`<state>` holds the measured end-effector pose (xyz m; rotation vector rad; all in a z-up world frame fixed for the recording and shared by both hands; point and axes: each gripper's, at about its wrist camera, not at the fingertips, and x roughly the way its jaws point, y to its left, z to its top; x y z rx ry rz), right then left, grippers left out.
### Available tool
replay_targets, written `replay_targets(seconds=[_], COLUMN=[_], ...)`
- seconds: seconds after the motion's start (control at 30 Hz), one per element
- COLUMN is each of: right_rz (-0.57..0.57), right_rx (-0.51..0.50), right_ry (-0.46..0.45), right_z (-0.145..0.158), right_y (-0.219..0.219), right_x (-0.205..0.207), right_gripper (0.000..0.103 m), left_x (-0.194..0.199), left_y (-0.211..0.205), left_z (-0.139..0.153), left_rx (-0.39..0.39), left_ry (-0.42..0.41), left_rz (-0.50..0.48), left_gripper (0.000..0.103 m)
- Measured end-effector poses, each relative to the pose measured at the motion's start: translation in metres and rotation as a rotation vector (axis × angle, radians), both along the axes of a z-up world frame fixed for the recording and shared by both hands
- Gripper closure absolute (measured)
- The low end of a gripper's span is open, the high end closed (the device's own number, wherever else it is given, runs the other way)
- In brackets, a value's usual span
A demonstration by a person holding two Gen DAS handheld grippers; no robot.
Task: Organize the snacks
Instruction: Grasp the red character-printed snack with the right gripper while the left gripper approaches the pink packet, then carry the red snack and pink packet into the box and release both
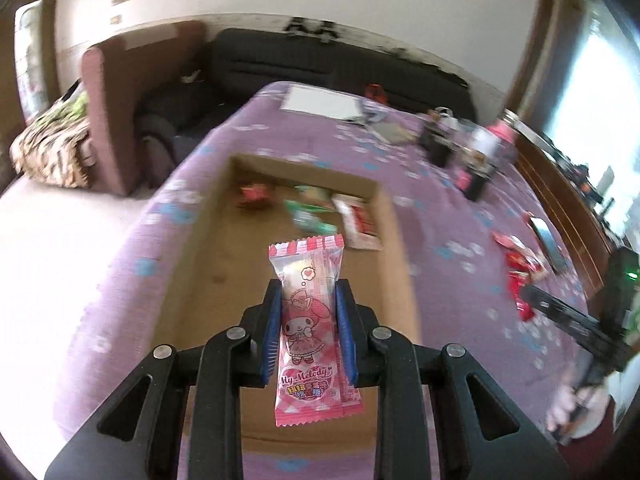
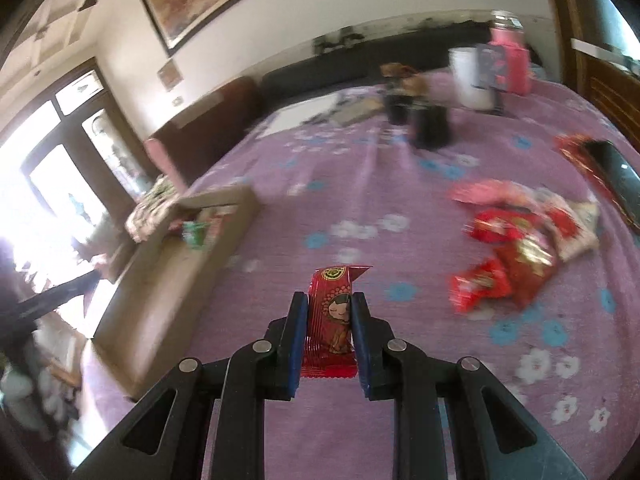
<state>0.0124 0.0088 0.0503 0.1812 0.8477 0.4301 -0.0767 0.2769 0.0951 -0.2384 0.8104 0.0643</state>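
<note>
Left gripper (image 1: pixel 308 320) pinches a pink snack (image 1: pixel 312 328) lengthwise, seemingly above the cardboard box (image 1: pixel 192 264); right gripper (image 2: pixel 330 334) pinches a red snack (image 2: pixel 330 320).

A cardboard box (image 1: pixel 224 280) sits on the bench (image 2: pixel 360 184) with several snacks (image 1: pixel 308 208) at its far end, and a loose snack pile (image 2: pixel 516 248) lies well to its right

The glossy pink plastic snack wrapper (image 1: pixel 312 328) sits between blue ribbed rubber-like pads (image 1: pixel 271 332) of the matt black plastic left hand-held gripper (image 1: pixel 308 292). The brown cardboard box (image 1: pixel 192 280) looks matt. The purple flowered cloth cover (image 2: pixel 360 184) looks soft; the red foil snack wrapper (image 2: pixel 332 320) shines.
</note>
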Motion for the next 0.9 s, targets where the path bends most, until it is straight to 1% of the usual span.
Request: replay_targets(seconds=[0.07, 0.17, 0.3, 0.4, 0.5, 0.63, 0.73, 0.83, 0.87, 0.9], right_rz=[0.037, 0.094, 0.179, 0.238, 0.290, 0.323, 0.329, 0.326, 0.328, 0.329], right_rx=[0.018, 0.052, 0.055, 0.041, 0.015, -0.011, -0.025, -0.037, -0.040, -0.043], right_ry=[0.014, 0.049, 0.089, 0.123, 0.177, 0.227, 0.259, 0.282, 0.284, 0.284], right_z=[0.010, 0.022, 0.023, 0.014, -0.002, -0.019, -0.032, -0.042, -0.044, -0.045], right_y=[0.017, 0.047, 0.104, 0.146, 0.192, 0.231, 0.250, 0.261, 0.263, 0.265], right_x=[0.006, 0.020, 0.038, 0.050, 0.067, 0.085, 0.097, 0.102, 0.103, 0.103], right_gripper=[0.081, 0.081, 0.081, 0.081, 0.081, 0.081, 0.081, 0.081, 0.078, 0.078], left_x=[0.010, 0.028, 0.055, 0.072, 0.086, 0.099, 0.103, 0.105, 0.104, 0.104], left_y=[0.018, 0.033, 0.039, 0.043, 0.051, 0.065, 0.073, 0.076, 0.076, 0.077], left_z=[-0.005, -0.013, -0.029, -0.041, -0.052, -0.061, -0.065, -0.066, -0.066, -0.066], left_rx=[-0.019, -0.040, -0.041, -0.065, -0.084, -0.094, -0.093, -0.105, -0.110, -0.122], left_ry=[0.021, 0.049, 0.092, 0.124, 0.150, 0.172, 0.180, 0.173, 0.170, 0.171], left_rz=[0.025, 0.036, 0.036, 0.035, 0.047, 0.070, 0.088, 0.090, 0.094, 0.097], left_gripper=[0.080, 0.080, 0.080, 0.080, 0.080, 0.080, 0.080, 0.079, 0.078, 0.077])
